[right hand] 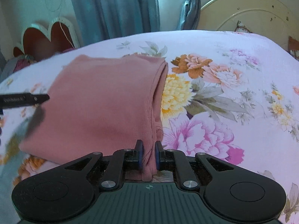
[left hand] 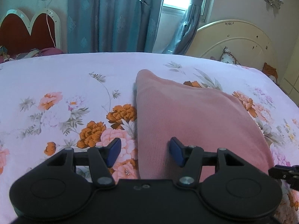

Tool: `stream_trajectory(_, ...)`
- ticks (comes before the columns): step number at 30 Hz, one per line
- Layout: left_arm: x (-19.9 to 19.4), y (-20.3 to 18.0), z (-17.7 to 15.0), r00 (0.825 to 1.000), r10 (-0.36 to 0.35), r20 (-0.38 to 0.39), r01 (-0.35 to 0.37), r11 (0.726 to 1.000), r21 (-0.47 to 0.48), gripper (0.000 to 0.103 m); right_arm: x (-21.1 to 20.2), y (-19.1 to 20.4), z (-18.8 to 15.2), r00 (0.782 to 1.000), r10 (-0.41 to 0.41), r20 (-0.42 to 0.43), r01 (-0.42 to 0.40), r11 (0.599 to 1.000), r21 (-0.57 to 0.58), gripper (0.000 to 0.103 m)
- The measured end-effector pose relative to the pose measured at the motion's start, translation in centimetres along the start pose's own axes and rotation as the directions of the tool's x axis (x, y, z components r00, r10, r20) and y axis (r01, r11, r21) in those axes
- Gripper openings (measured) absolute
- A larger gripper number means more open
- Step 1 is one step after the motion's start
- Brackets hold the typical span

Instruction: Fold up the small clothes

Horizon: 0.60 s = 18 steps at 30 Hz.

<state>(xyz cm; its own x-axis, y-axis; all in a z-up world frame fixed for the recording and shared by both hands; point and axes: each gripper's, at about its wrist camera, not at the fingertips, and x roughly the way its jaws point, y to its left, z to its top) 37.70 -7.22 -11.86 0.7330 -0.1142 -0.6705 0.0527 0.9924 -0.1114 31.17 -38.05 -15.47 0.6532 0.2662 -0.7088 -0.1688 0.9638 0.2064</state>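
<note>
A pink ribbed garment (left hand: 190, 117) lies folded on the floral bedsheet (left hand: 56, 78). My left gripper (left hand: 144, 152) is open over the garment's near left edge, one blue pad over the sheet and one over the cloth. In the right wrist view the same garment (right hand: 101, 100) lies left of centre, its layered edges on the right side. My right gripper (right hand: 149, 155) is shut on the garment's near right corner, cloth pinched between the blue pads. The left gripper's finger (right hand: 24, 99) shows at the garment's left side.
The bed has a cream rounded headboard (left hand: 237, 41) at the right with patterned pillows (left hand: 229, 56). Blue curtains (left hand: 115, 16) and a window stand behind the bed. A red heart-shaped headboard (left hand: 28, 31) is at the far left. The sheet's right side (right hand: 233, 93) is bare.
</note>
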Motion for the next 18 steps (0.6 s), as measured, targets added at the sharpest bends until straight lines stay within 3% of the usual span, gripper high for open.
stream_trajectory(5, 0.0, 0.2, 0.7, 1.000, -0.001, -0.020, 0.001, 1.000, -0.021, 0.067, -0.8, -0.5, 1.8, 0.999, 0.046, 0.019, -0.047, 0.998, 0.045, 0.011)
stream_trajectory(6, 0.0, 0.3, 0.8, 1.000, -0.006, -0.023, 0.005, 1.000, -0.027, 0.071, -0.8, -0.6, 2.1, 0.998, 0.058, 0.019, -0.059, 0.997, 0.056, 0.016)
stream_trajectory(7, 0.0, 0.4, 1.0, 1.000, -0.015, -0.025, 0.014, 0.999, -0.033, 0.074, -0.6, -0.7, 2.5, 0.998, 0.063, 0.019, -0.065, 0.995, 0.070, 0.027)
stream_trajectory(8, 0.0, 0.4, 1.2, 0.999, -0.023, -0.026, 0.022, 0.999, -0.036, 0.075, -0.6, -0.9, 2.8, 0.997, 0.065, 0.031, -0.067, 0.994, 0.083, 0.062)
stream_trajectory(9, 0.0, 0.2, 1.4, 0.999, -0.028, -0.025, 0.027, 0.999, -0.032, 0.075, -0.8, -0.9, 3.1, 0.997, 0.062, 0.056, -0.066, 0.994, 0.086, 0.075)
stream_trajectory(13, 0.2, -0.3, 1.9, 0.999, -0.041, -0.020, 0.041, 0.999, -0.015, 0.081, -0.1, -0.7, 4.3, 0.995, 0.066, 0.070, -0.070, 0.996, 0.056, 0.075)
stream_trajectory(18, 1.5, -0.6, 2.3, 0.997, -0.066, -0.048, 0.064, 0.997, -0.033, 0.081, 2.5, -1.8, 5.5, 0.994, 0.105, 0.036, -0.108, 0.987, 0.123, 0.075)
